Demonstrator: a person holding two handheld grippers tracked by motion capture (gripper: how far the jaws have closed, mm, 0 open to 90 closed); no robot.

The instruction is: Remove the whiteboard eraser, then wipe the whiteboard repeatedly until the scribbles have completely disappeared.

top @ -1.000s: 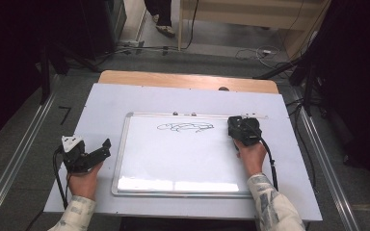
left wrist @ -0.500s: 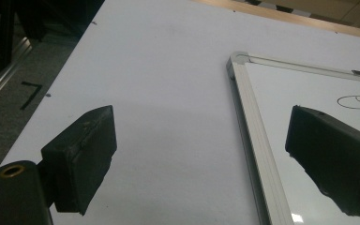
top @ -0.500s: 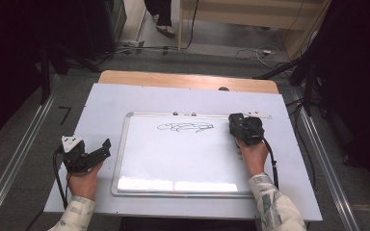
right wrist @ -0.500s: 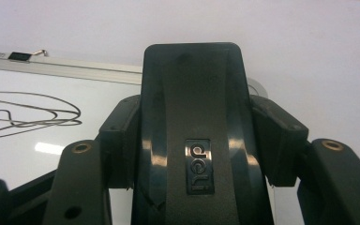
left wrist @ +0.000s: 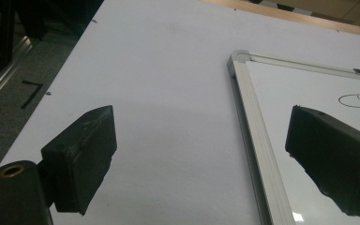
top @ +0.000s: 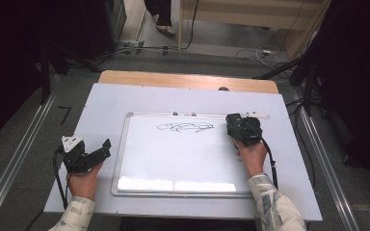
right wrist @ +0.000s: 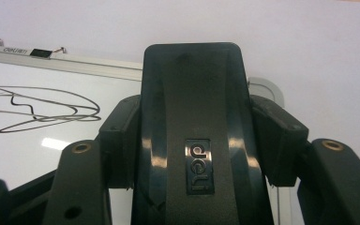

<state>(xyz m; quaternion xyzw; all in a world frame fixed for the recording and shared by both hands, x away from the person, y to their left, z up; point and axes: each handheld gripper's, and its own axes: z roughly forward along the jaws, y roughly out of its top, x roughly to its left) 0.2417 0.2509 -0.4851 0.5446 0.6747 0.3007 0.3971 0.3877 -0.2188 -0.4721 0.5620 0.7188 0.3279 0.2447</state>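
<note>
A whiteboard (top: 178,154) with a silver frame lies flat on the white table top, with a black scribble (top: 185,127) near its upper edge. My right gripper (top: 238,126) is at the board's upper right corner, shut on a black board eraser (right wrist: 194,136) that stands between its jaws, just right of the scribble (right wrist: 42,110). My left gripper (top: 99,151) is open and holds nothing, hovering over the table just left of the board's frame (left wrist: 251,117); its two black pads (left wrist: 82,157) stand wide apart.
The white sheet (top: 106,101) covers a wooden table (top: 183,79) whose far edge shows. Metal rails (top: 24,154) run along both sides on the floor. Cables and a person's feet (top: 161,21) are beyond the table.
</note>
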